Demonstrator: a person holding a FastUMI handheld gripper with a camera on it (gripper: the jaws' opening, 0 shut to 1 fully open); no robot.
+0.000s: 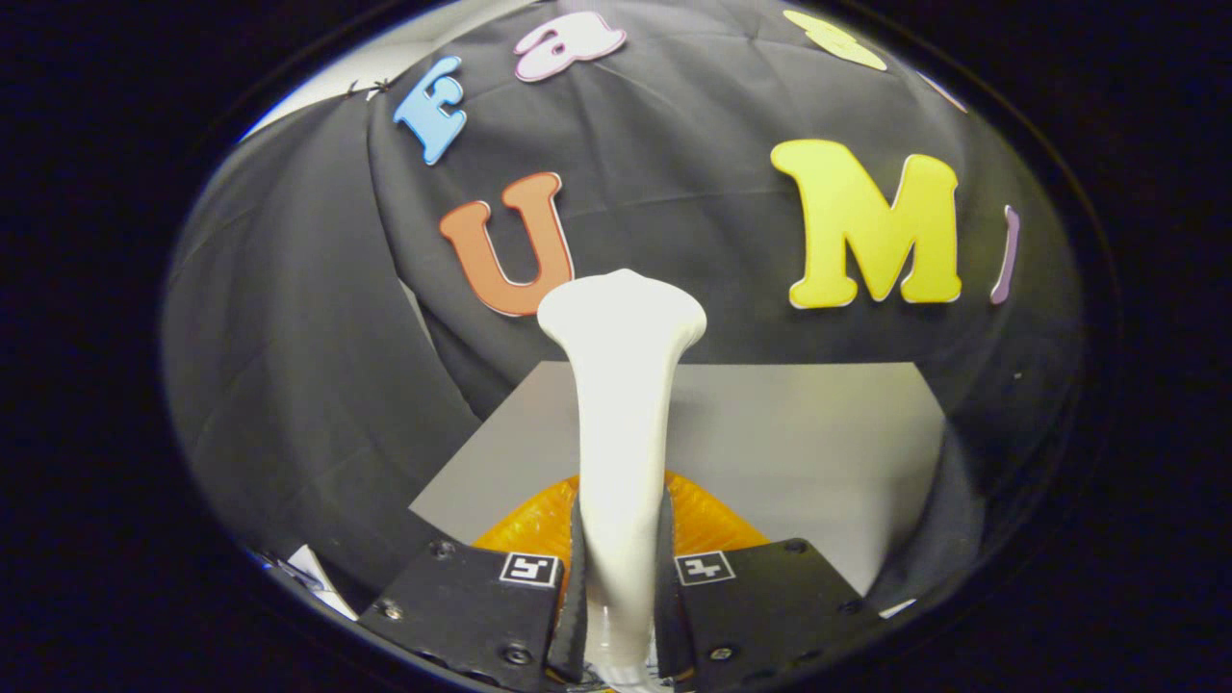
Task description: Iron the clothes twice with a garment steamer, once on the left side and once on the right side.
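Gripper (621, 577): closed on the garment steamer, one finger pressed to each side of its narrow white body, no gap visible at either contact

Garment steamer (621, 404): white, held between the fingers and rising from 6 o'clock toward the centre of the view; it widens into a flared head at its far end, pointing away from the camera; the nozzle face is turned away and cannot be inspected

Orange item (707, 520): ribbed, translucent orange surface directly beneath the steamer and just ahead of the fingers, at 6 o'clock; its identity cannot be confirmed, and whether it is the clothes or part of the equipment cannot be told

Table (789, 452): pale grey surface running from the centre toward 4 o'clock, beyond the fingers; no garment identified on the exposed part

Booth wall (289, 366): black cloth, creased, enclosing the scene from 9 o'clock over 12 to 3 o'clock, behind the steamer head

White paper edge (313, 568): small pale corner at 7 o'clock, beside the left finger; nature undetermined

Steam: none visible at the head

Task progress: steamer is secured in the grip, which I judge to be the pickup stage only; the head is lifted clear toward the wall and is not against any fabric

Outstanding: by this evidence neither the left-side pass nor the right-side pass can be credited; both are judged still to be done
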